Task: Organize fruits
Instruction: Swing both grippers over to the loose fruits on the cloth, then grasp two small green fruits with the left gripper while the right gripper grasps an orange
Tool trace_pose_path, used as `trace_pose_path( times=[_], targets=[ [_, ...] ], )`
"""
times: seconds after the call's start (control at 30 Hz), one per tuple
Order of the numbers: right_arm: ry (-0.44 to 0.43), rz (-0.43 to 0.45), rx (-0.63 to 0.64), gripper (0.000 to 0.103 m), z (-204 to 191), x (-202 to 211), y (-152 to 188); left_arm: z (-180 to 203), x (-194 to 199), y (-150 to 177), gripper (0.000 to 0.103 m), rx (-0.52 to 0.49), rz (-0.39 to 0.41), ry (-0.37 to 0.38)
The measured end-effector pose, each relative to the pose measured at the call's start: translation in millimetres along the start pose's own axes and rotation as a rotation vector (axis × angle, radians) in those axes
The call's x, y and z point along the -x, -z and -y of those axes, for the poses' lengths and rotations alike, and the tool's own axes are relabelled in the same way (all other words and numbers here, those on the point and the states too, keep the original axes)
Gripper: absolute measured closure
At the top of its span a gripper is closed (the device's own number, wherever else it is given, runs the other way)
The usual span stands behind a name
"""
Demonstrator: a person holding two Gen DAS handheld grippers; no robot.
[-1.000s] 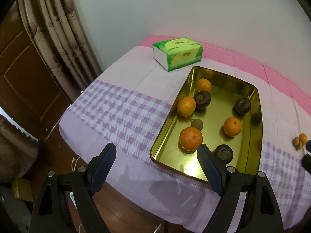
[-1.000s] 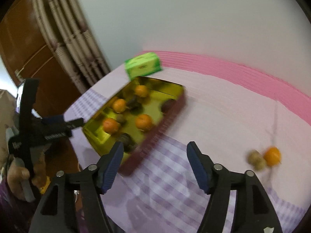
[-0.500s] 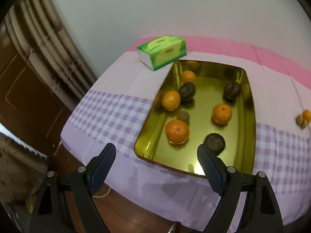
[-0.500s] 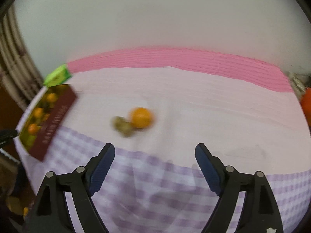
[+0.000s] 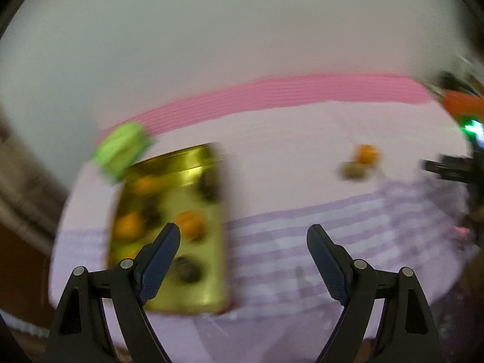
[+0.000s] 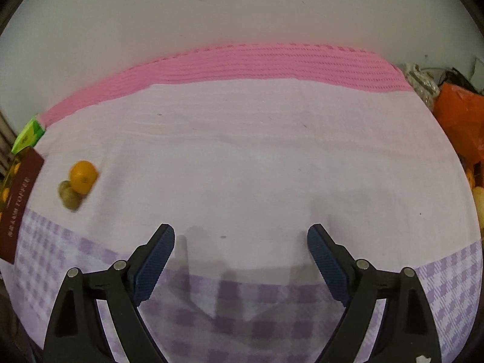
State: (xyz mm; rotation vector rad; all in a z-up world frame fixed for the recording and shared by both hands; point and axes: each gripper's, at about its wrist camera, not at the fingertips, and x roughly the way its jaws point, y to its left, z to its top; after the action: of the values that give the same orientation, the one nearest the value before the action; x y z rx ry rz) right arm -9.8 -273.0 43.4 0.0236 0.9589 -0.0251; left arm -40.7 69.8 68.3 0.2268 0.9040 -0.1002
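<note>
Navy rubber pads line both claws, and neither has anything in it: the right gripper (image 6: 240, 260) hangs over bare cloth with its jaws opening wider, while the left gripper (image 5: 243, 260) stands well spread and empty above the near edge of the table (image 6: 272, 157). A second ago the left one faced the gold tray (image 5: 211, 275) squarely; now it has swung across, so the tray sits under its left pad. The right view has also swept past the tray, whose dark red wall now shows only at the far left edge. Two fruits lie loose just beside it, touching: an orange (image 6: 83, 176) and a greenish kiwi (image 6: 69, 195). They look like the next pick, though the right gripper has overshot them.
</note>
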Motion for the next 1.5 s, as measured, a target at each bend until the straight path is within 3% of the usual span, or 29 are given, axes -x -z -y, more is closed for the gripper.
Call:
trace_pose_path(
  times=[0.1, 0.23, 0.3, 0.53, 0.67, 0.8, 0.83, 0.93, 1.07, 1.2, 1.3, 1.4, 1.5],
  targets=[
    [-0.005, 0.019, 0.015, 0.007, 1, -2, 0, 43, -26, -19, 0.017, -0.118, 0.011, 0.109],
    [-0.012, 0.045, 0.027, 0.0, 0, -4, 2, 79, -64, -40, 0.017, -0.21, -0.02, 0.178],
    [-0.009, 0.052, 0.031, 0.0, 1, -7, 1, 87, -85, -48, 0.019, -0.206, -0.064, 0.246],
    [-0.03, 0.061, 0.039, 0.0, -1, -8, -1, 110, -123, -67, 0.019, -0.221, -0.093, 0.336],
    [-0.034, 0.063, 0.04, 0.0, -1, -8, -1, 112, -149, -72, 0.019, -0.252, -0.152, 0.345],
    [-0.037, 0.062, 0.046, 0.0, -2, -8, -2, 110, -165, -75, 0.019, -0.203, -0.186, 0.375],
    [-0.037, 0.061, 0.048, 0.0, -2, -9, -2, 110, -165, -76, 0.022, -0.191, -0.175, 0.373],
    [-0.036, 0.061, 0.051, 0.0, -4, -9, -2, 111, -161, -75, 0.055, -0.171, -0.136, 0.302],
    [-0.047, 0.064, 0.046, 0.0, -3, -8, -2, 98, -153, -72, 0.055, -0.041, -0.156, 0.315],
    [-0.087, 0.078, 0.051, 0.004, -7, 0, -3, 84, -119, -60, 0.055, 0.044, -0.13, 0.302],
    [-0.206, 0.135, 0.137, 0.005, -37, 24, -14, 74, -90, -53, 0.055, 0.07, -0.092, 0.303],
    [-0.343, 0.156, 0.306, 0.006, -85, 38, -26, 68, -68, -50, 0.055, 0.078, -0.068, 0.291],
    [-0.383, 0.149, 0.418, 0.006, -117, 34, -34, 56, -49, -47, 0.055, 0.106, -0.056, 0.293]
  ],
)
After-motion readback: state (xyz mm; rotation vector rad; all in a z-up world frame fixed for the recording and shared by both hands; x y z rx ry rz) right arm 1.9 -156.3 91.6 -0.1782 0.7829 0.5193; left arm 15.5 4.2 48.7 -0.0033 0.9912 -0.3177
